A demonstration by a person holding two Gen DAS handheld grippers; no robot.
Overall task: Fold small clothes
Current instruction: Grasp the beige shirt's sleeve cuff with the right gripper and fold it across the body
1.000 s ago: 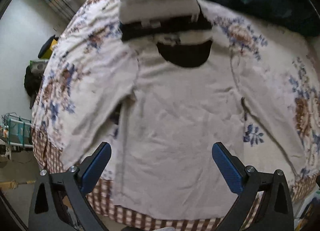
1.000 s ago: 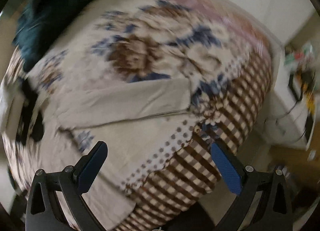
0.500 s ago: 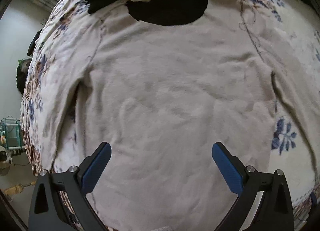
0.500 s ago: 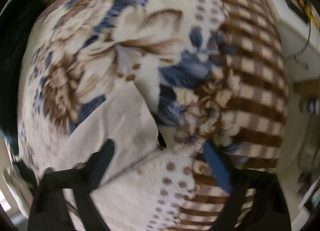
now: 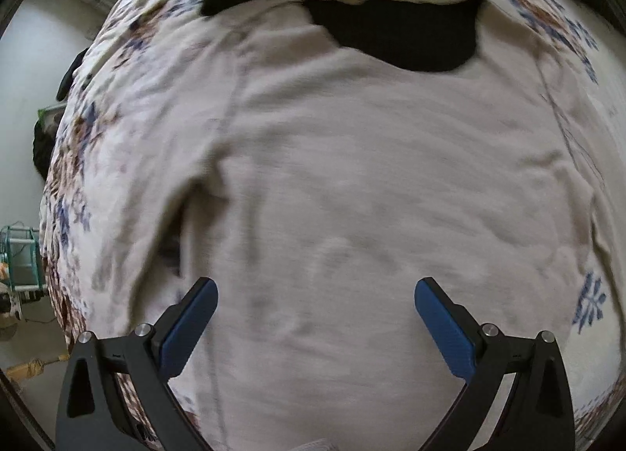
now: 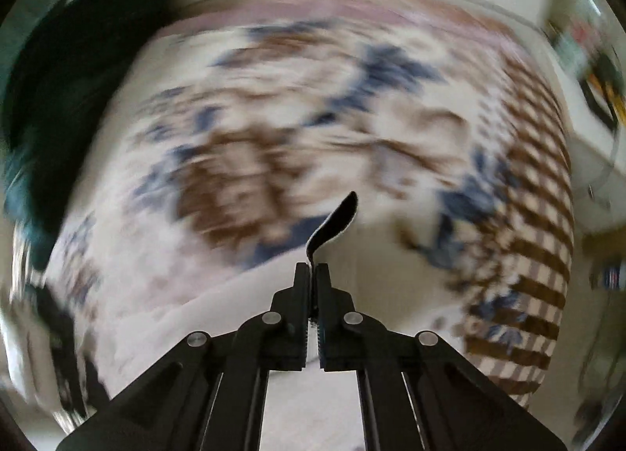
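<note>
Beige shirt (image 5: 371, 196) spread flat, black-lined collar.

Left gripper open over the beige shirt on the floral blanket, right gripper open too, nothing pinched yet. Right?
Not quite. The right gripper is shut, its jaws having just closed on a fold of the beige shirt, with a dark-lined edge sticking up between them, as the right wrist view shows. The rest holds: the left gripper is open over the shirt on the floral blanket.
</note>
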